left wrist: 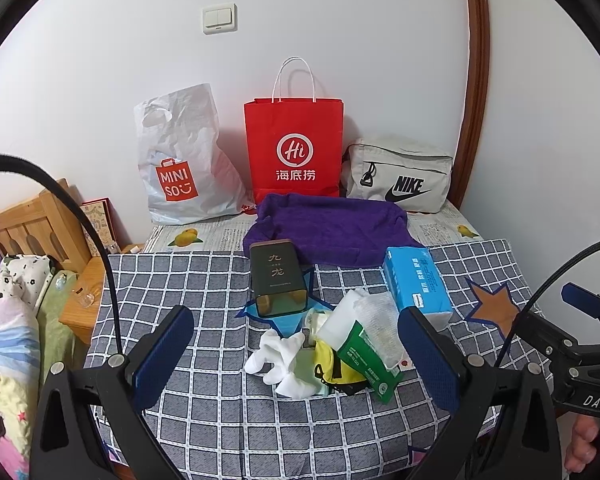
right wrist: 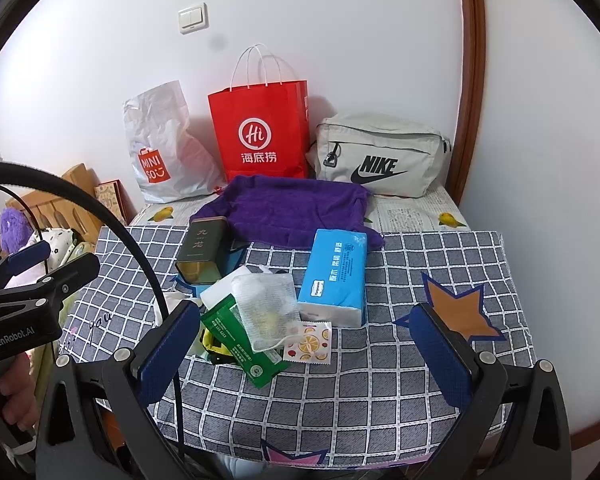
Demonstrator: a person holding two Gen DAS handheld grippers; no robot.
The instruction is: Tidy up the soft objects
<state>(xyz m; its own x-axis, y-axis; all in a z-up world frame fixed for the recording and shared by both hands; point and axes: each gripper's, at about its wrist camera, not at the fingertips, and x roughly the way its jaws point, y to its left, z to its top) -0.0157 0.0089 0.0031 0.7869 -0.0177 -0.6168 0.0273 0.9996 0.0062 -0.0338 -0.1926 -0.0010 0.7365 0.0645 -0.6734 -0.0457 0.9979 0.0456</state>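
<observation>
Both claws, left claw [left wrist: 296, 356] and right claw [right wrist: 316, 344], gape empty above the checked cloth's [right wrist: 340, 400] bare near edge.

White socks [left wrist: 280, 360] are lying crumpled on the checked cloth, touching a yellow pouch [left wrist: 332, 364]; a purple towel [left wrist: 332, 228] is lying rumpled behind; a blue tissue pack [right wrist: 334, 276] is lying flat beside a mesh bag [right wrist: 266, 304].

Inventory: three bags at the wall: one white plastic bag [left wrist: 180, 160], one red paper bag [left wrist: 296, 148], one grey fabric pouch [left wrist: 400, 178]. One purple towel [left wrist: 328, 228]. One dark green tin [left wrist: 278, 276]. One blue tissue pack [left wrist: 416, 280].
</observation>
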